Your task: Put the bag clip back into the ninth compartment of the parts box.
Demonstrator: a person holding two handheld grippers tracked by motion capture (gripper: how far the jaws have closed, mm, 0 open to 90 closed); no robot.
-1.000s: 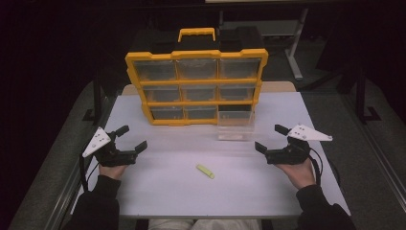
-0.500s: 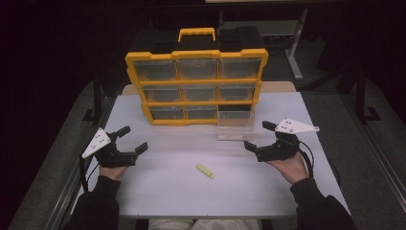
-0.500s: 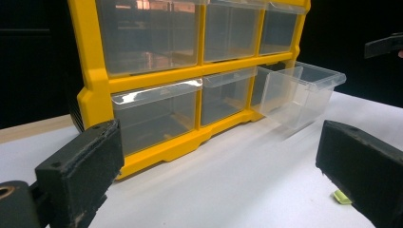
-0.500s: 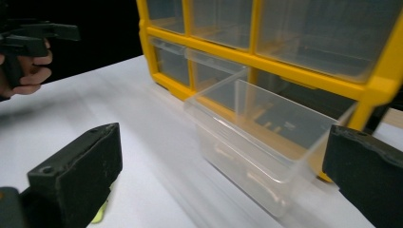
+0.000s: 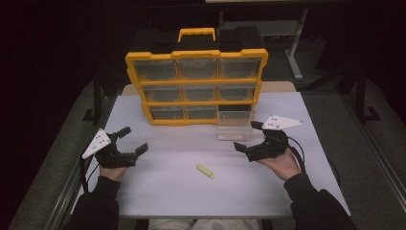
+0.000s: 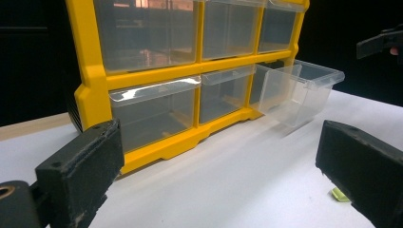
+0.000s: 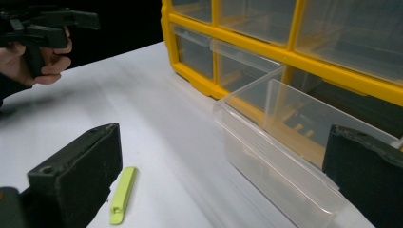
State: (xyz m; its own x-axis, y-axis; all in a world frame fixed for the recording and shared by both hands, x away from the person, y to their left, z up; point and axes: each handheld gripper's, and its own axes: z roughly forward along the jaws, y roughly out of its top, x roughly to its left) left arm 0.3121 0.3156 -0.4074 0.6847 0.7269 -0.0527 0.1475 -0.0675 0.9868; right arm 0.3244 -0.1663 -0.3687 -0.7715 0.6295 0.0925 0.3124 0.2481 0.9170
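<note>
In the high view, the yellow-green strip [image 5: 205, 171] lay on the white table [image 5: 167, 196] at lower centre, its long axis running from upper left to lower right. The right gripper [image 5: 250, 138], jaws spread wide and empty, sat right of it and looked nearer than the left gripper [image 5: 134, 139] (equally open and empty).

In the left gripper view, the strip [image 6: 340, 194] peeked out at the lower right, beside the right-hand jaw.

In the right gripper view, the strip [image 7: 122, 194] lay at lower left, just inside the left-hand jaw, with the pulled-out clear drawer [image 7: 280, 161] of the yellow organizer [image 7: 304, 61] right of centre. The room behind was dark.
</note>
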